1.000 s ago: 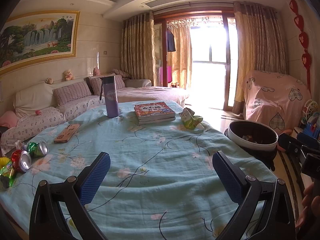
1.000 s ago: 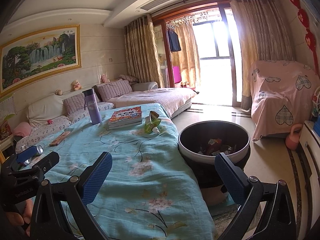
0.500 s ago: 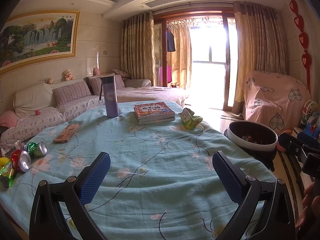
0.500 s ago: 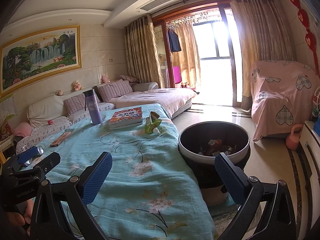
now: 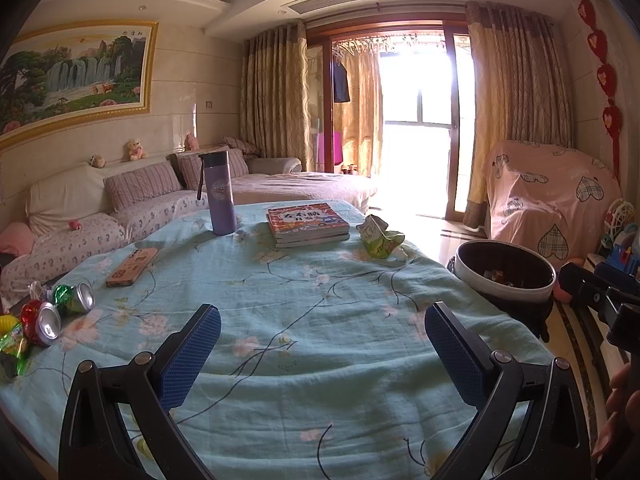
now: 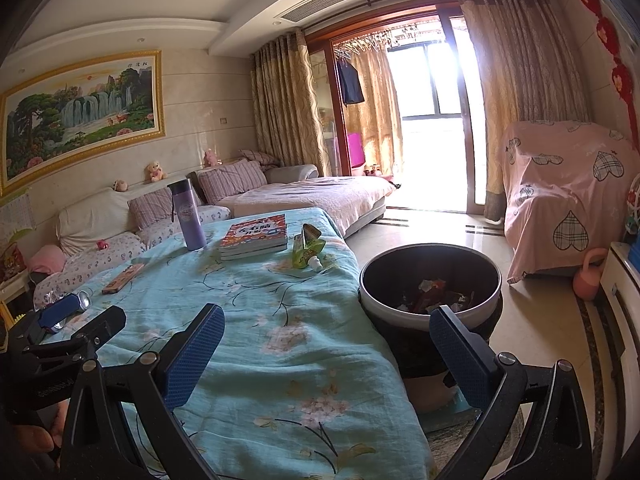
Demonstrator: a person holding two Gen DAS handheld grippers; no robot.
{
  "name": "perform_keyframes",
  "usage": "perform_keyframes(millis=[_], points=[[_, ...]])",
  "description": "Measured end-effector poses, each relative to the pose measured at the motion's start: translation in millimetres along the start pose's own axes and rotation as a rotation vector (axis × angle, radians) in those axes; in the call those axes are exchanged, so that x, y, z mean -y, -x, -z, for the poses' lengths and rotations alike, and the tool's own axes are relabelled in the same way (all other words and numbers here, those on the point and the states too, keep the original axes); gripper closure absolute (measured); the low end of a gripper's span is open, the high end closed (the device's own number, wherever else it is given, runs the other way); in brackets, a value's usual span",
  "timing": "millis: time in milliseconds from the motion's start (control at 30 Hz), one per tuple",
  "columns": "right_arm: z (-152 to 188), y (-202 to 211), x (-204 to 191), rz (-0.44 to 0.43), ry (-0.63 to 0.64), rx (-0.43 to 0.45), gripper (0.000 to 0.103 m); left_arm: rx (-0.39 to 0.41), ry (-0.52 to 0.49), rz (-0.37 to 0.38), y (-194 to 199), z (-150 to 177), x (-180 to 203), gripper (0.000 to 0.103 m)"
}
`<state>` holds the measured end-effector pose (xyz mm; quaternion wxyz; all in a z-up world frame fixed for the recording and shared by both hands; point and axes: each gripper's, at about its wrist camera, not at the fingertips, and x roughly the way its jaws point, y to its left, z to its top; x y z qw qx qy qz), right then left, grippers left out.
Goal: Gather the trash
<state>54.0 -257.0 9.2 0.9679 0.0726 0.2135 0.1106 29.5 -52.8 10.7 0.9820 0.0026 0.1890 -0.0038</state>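
Note:
A crumpled green wrapper (image 5: 378, 237) (image 6: 306, 245) lies at the table's far right, beside the books. Two crushed cans, one green (image 5: 74, 298) and one red (image 5: 42, 320), sit at the left edge with shiny candy wrappers (image 5: 12, 342). A dark trash bin (image 6: 430, 286) (image 5: 506, 276) with litter inside stands on the floor right of the table. My left gripper (image 5: 322, 334) hovers open over the cloth, holding nothing. My right gripper (image 6: 326, 338) is open too, between table edge and bin, with nothing in it.
A purple bottle (image 5: 219, 194), a stack of books (image 5: 308, 224) and a phone (image 5: 132, 266) rest on the floral tablecloth (image 5: 304, 320). A sofa (image 5: 120, 208) runs along the left; a covered chair (image 6: 568, 200) stands at the right.
Both grippers stay open and nearly still. The right wrist view has edged slightly forward toward the bin.

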Motion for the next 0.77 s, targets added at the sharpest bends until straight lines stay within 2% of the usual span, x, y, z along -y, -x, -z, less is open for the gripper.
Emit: perform_keyframes(millis=[767], points=[[1.0,-5.9,-0.6,-0.013,-0.011,-0.025,0.0,-0.041,0.015,0.011,-11.1,1.3,-6.0,0.001]])
